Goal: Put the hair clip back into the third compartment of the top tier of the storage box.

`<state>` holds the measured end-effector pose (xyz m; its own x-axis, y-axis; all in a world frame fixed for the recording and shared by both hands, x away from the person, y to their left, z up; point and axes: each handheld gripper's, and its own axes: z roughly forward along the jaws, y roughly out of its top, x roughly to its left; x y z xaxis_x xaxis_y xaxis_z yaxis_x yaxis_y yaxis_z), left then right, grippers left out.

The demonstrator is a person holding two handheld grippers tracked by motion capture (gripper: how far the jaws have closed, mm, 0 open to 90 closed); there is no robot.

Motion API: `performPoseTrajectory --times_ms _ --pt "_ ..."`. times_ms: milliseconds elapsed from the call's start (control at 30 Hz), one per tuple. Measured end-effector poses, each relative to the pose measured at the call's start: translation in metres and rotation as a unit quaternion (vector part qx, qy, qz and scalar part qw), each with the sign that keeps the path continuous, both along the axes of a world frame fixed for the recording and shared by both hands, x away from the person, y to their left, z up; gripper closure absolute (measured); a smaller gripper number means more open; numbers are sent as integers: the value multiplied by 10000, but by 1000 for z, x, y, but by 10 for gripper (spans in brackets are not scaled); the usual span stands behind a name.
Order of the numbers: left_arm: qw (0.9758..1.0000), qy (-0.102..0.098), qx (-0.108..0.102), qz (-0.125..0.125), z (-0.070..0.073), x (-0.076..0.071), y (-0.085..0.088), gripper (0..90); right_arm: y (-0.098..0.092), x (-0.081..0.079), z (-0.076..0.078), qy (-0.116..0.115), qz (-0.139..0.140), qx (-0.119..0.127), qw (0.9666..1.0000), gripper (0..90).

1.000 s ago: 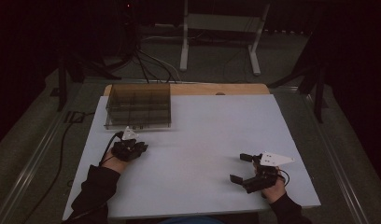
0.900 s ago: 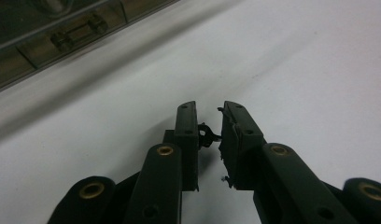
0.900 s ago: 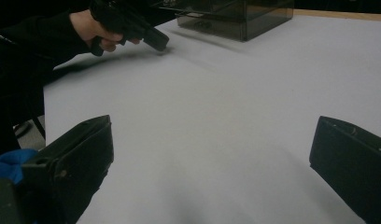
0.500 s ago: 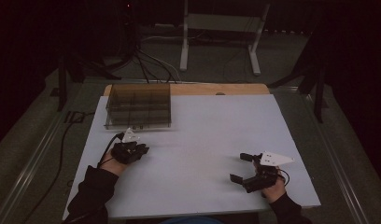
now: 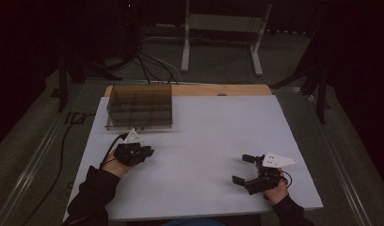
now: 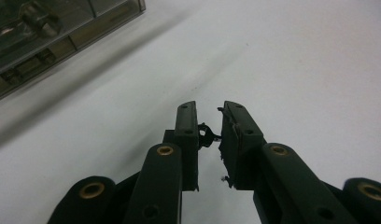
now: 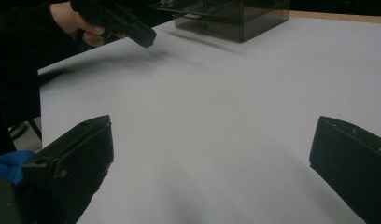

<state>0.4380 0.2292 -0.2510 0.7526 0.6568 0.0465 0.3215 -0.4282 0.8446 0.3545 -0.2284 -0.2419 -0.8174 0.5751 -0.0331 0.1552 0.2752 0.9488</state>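
Nothing has visibly moved. Left gripper (image 5: 145, 151) sits lower left, jaws narrow around a small black part (image 6: 206, 135). Right gripper (image 5: 244, 168), lower right, gapes wide and empty. Bare white table (image 5: 218, 136) lies between them; the smoky compartment box (image 5: 139, 107) stands upper left.

My left gripper (image 5: 144, 151): near left, jaws almost together with a narrow gap, something small and black between them.
My right gripper (image 5: 243, 169): near right, jaws spread wide, pointing left.
My left hand (image 5: 116, 162): wrapped around its grip, dark sleeve behind.
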Motion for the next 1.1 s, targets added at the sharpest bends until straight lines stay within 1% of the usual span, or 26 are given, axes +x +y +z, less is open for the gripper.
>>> performPoseTrajectory --times_ms 333,400,533,667,800,1100 --pt "9999 -40 18 -118 9 -4 -2 784 0 0 0 11 0 38 10000 0" --pt "9999 -58 64 -135 11 -5 -2 784 0 0 0 16 -4 27 10000 0" --pt "9998 -74 28 -167 13 -6 -1 784 0 0 0 23 6 44 10000 0" --pt "9998 -39 13 -202 14 -6 -1 784 0 0 0 54 18 77 10000 0" --pt "9996 -56 11 -272 16 -7 -2 784 0 0 0 36 13 45 10000 0" --pt "9991 -169 25 -389 26 -11 -3 784 1 0 0 48 31 48 10000 0"
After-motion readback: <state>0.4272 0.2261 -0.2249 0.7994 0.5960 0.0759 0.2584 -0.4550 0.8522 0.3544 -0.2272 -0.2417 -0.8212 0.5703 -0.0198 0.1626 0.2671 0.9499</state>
